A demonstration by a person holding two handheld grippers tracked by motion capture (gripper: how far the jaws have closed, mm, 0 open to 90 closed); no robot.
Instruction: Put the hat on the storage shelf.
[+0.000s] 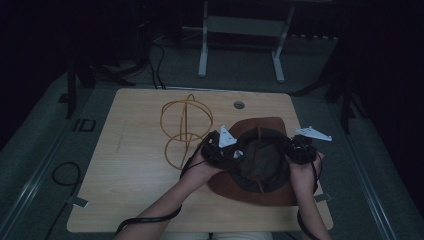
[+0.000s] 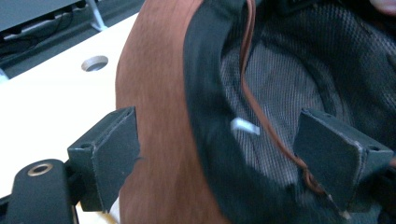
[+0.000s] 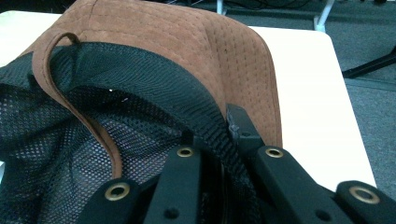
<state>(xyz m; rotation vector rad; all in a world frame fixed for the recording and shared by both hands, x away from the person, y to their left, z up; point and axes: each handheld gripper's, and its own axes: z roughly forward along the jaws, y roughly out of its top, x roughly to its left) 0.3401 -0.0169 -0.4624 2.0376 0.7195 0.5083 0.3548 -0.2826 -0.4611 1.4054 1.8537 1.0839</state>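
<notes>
Right tongs (image 3: 219, 135) pinch my upturned hat's (image 1: 260, 160) band; left tongs (image 2: 219, 158) straddle its brim, unclenched. Wire stand (image 1: 185, 130) waits empty: hanging remains, I judge.

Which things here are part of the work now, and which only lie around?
In use:
- brown hat, upside down
- left gripper, jaws astride the hat's edge
- right gripper, clamped on the hat's inner band

Lying about:
- wire hat stand, on the table left of the hat
</notes>
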